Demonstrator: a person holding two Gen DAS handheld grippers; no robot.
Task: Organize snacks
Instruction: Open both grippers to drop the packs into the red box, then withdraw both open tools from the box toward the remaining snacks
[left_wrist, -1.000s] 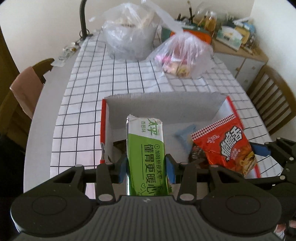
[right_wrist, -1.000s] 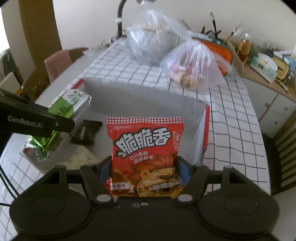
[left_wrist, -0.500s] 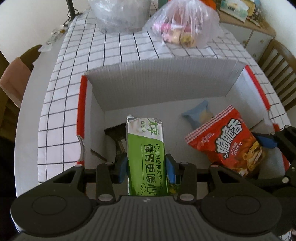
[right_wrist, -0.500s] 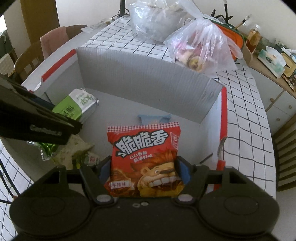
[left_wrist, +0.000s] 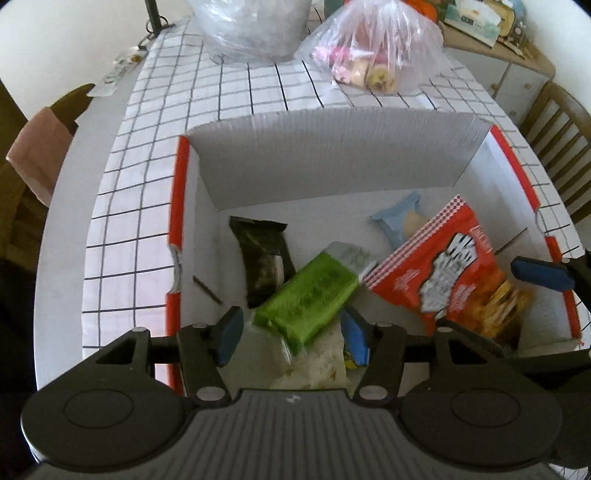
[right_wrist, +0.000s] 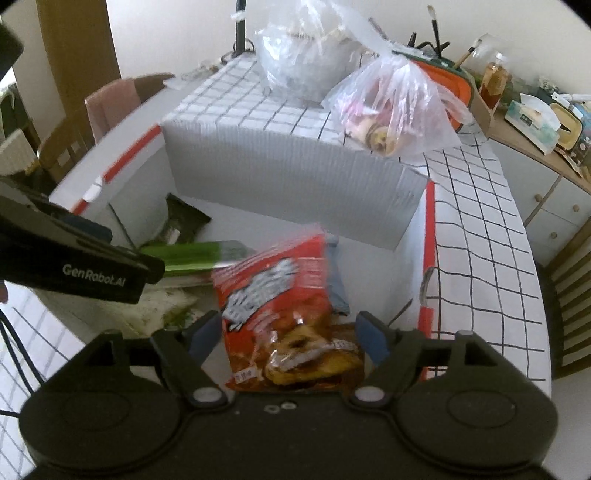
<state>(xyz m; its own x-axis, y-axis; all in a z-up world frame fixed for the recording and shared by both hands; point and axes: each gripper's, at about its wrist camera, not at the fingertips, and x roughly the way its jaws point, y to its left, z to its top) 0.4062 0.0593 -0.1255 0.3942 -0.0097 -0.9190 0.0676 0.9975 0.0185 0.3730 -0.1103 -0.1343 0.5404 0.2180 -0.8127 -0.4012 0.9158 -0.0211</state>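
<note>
Matt corrugated cardboard box (left_wrist: 332, 155) holds glossy plastic snack packets (left_wrist: 443, 273); checked cloth (left_wrist: 147, 184) covers the table.

Green foil snack pack (left_wrist: 308, 297), blurred, lying tilted across the floor of the white cardboard box (left_wrist: 332, 155). Red crisp bag (right_wrist: 284, 314), blurred, leaning beside it; black packet (left_wrist: 264, 260) and pale blue packet (left_wrist: 400, 223) lying behind.

The left gripper (left_wrist: 291, 338) is pointing steeply down, its jaws opening, blue pads (left_wrist: 229, 334) standing clear on either side. To its right, the right gripper (right_wrist: 291, 338) is also angling downward, jaws opening, its pads (right_wrist: 373, 341) no longer pressing anything.
</note>
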